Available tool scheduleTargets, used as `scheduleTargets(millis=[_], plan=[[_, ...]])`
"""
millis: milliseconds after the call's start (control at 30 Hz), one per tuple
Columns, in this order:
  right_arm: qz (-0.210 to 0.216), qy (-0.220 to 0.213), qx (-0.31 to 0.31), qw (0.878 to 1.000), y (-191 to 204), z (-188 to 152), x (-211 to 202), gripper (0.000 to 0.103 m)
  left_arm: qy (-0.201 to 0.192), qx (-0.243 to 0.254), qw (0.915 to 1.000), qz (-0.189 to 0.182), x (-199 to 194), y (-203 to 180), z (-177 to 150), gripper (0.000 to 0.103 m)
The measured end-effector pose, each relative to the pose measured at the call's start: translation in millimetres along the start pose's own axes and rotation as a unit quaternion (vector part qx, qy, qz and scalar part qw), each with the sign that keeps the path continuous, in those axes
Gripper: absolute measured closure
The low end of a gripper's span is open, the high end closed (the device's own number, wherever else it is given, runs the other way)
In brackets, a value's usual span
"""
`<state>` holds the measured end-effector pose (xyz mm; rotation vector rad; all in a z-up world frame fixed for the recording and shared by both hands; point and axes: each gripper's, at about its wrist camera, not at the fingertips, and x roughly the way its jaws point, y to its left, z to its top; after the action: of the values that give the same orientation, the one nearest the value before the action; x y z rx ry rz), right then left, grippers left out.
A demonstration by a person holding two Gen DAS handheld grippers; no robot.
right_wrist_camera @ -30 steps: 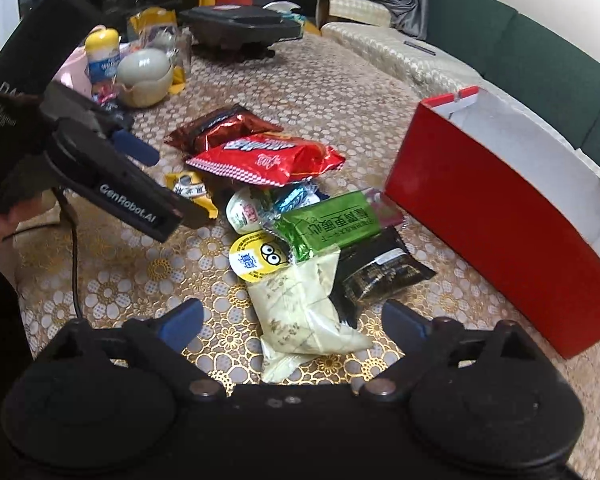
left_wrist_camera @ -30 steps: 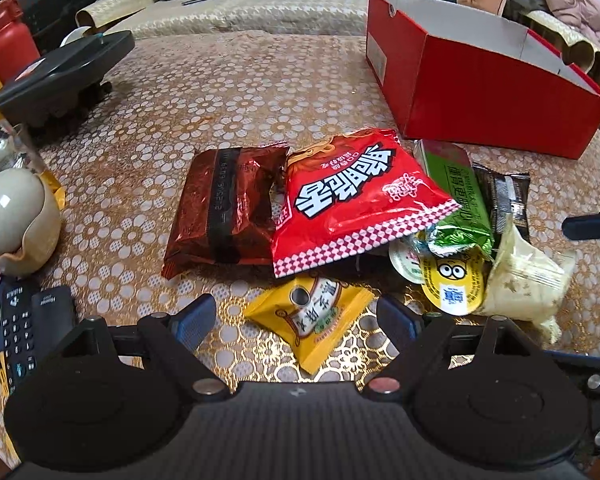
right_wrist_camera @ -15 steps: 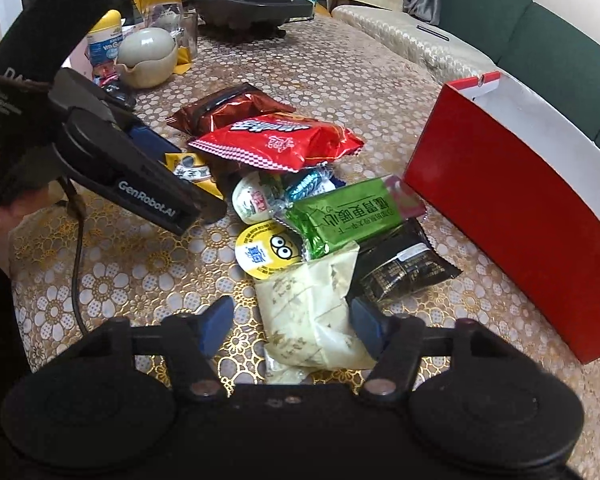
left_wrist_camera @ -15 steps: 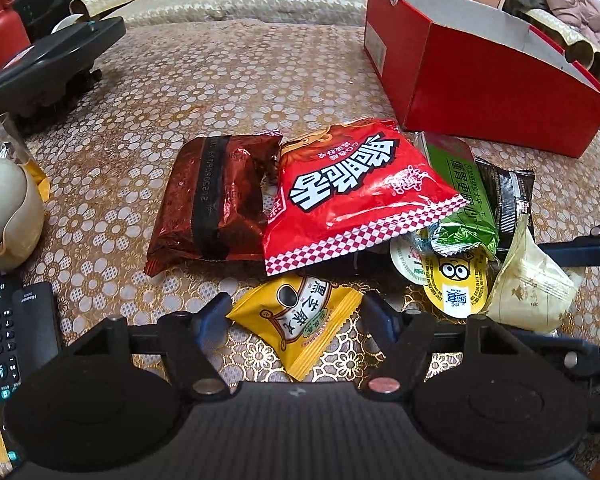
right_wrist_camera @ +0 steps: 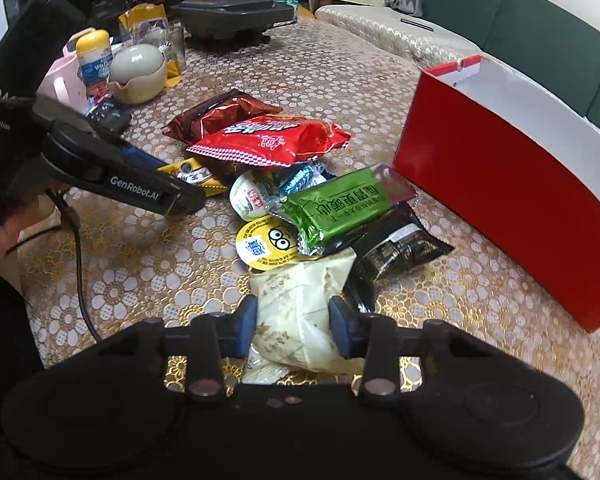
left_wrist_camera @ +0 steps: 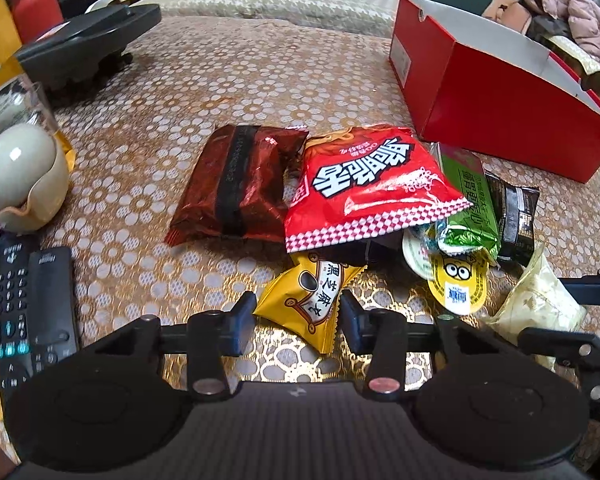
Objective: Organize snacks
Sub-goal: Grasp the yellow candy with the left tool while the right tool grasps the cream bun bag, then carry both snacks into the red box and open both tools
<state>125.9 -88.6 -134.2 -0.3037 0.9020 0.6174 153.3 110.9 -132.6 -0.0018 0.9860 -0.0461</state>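
Closing on 2 packets at once: your left gripper (left_wrist_camera: 298,314) has just pinched the yellow sachet (left_wrist_camera: 310,298), your right gripper (right_wrist_camera: 292,326) clamps the cream packet (right_wrist_camera: 300,304). Lift both straight up, then carry them to the red box (right_wrist_camera: 496,184) beyond the pile.

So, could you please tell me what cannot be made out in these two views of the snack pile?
- Floor of the red box: both views, hidden by its own walls.
- Dark item under the red chip bag: left wrist view, the bag covers it.
- Near end of the pale packet: right wrist view, hidden behind the right gripper.
- Small print on the black packet: too small to read.
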Motion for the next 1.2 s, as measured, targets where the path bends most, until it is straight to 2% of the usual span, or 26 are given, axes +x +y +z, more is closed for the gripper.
scheduleTargets(millis=[133, 300, 600, 867, 1100, 1200], plan=[[0.005, -0.005, 0.019, 1.0, -3.8, -4.1, -8.7, 0.069, 0.002, -0.022, 0.9997, -0.007, -9.7, 3.2, -9.2, 0.06], [0.007, -0.014, 0.035, 0.999, -7.0, -8.5, -21.1, 0.071, 0.0, -0.021, 0.9997, -0.009, -23.4, -3.0, -19.5, 0.06], [-0.001, 0.01, 0.0, 1.0, 5.6, -11.4, -14.0, 0.07, -0.012, -0.013, 0.9998, -0.014, -40.4, -15.9, -25.5, 0.06], [-0.026, 0.034, -0.042, 0.998, 7.4, -8.5, 11.9, 0.063, -0.013, -0.021, 0.9996, -0.016, -40.6, -14.4, -25.1, 0.06], [-0.018, 0.033, -0.05, 0.998, 6.1, -6.1, 15.3, 0.063, -0.013, -0.028, 0.9993, -0.021, -38.0, -12.0, -24.5, 0.06], [-0.027, 0.025, -0.046, 0.998, 6.4, -6.4, 12.7, 0.064, -0.015, -0.027, 0.9993, -0.02, -39.2, -12.1, -24.7, 0.06]])
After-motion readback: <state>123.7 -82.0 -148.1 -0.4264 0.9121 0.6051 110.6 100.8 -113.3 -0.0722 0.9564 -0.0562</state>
